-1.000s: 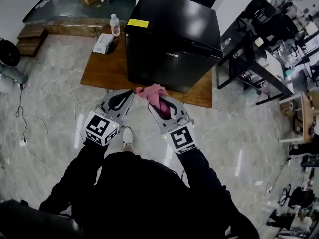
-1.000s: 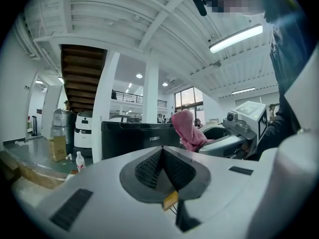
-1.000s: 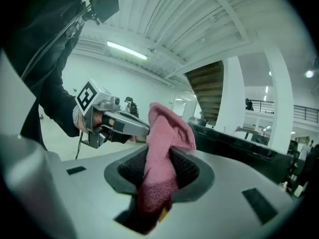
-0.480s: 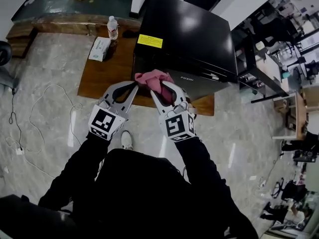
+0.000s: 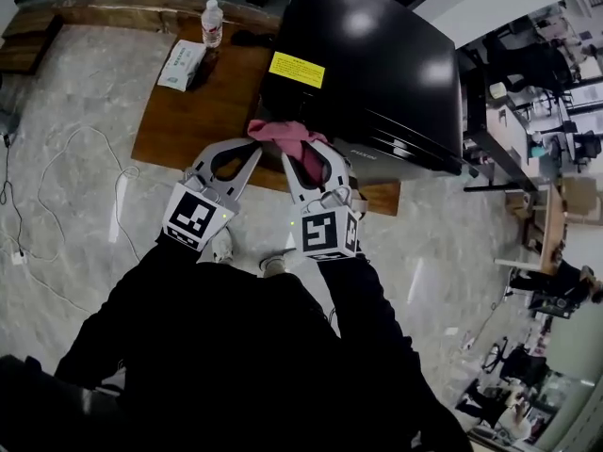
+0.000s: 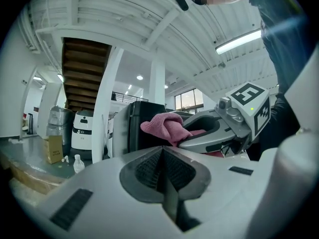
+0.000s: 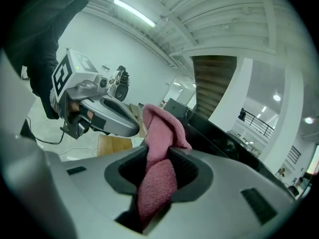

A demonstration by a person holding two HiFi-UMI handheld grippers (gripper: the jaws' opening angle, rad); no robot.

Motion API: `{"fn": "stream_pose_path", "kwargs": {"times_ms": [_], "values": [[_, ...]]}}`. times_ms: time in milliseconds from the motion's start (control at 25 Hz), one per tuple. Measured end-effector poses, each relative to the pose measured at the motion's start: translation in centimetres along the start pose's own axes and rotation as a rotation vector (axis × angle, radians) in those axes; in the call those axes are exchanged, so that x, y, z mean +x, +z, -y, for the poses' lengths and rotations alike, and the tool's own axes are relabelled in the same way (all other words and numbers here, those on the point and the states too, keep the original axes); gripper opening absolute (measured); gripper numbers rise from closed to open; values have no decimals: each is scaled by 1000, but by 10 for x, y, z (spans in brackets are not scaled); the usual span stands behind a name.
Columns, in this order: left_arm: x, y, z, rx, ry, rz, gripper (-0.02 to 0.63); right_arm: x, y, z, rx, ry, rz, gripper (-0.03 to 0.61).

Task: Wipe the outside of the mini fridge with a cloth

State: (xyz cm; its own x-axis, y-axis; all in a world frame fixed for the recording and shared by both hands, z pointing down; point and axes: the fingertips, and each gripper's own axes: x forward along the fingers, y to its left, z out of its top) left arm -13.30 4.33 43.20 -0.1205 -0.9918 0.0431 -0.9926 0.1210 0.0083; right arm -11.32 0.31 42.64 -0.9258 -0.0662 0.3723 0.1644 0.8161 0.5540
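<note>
The black mini fridge [image 5: 377, 73] stands on a low wooden table [image 5: 193, 111], a yellow label on its top. A pink cloth [image 5: 292, 144] is bunched at the fridge's near front edge, and my right gripper [image 5: 303, 163] is shut on it; the cloth [image 7: 159, 148] fills the jaws in the right gripper view. Just left of the cloth my left gripper [image 5: 247, 153] is shut with nothing in it. The left gripper view has the cloth [image 6: 167, 126] and the fridge [image 6: 142, 126] ahead.
A water bottle [image 5: 213, 22] and a tissue pack [image 5: 181, 64] lie at the table's far left. A white cable [image 5: 57, 186] runs over the marble floor to the left. Desks and chairs [image 5: 537, 92] crowd the right side.
The view has shifted closer over the fridge. Both grippers with the cloth have come up against the fridge's near front edge.
</note>
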Motion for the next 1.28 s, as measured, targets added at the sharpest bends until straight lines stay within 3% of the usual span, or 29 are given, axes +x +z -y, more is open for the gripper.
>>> {"fn": "stream_pose_path", "kwargs": {"times_ms": [320,560,800,1280], "values": [[4,-39,0,-44,58,-43,5,16,-26,-24,25,77,13,120],[5,-81,-9,-96,58,-64,5,45,-62,-49,81,143,-42,117],[15,-139,-6,-114,47,-122,5,74,-120,-85,103,181,-123,110],[27,-269,-22,-146,52,-318,5,124,-214,-158,147,249,-301,109]]}}
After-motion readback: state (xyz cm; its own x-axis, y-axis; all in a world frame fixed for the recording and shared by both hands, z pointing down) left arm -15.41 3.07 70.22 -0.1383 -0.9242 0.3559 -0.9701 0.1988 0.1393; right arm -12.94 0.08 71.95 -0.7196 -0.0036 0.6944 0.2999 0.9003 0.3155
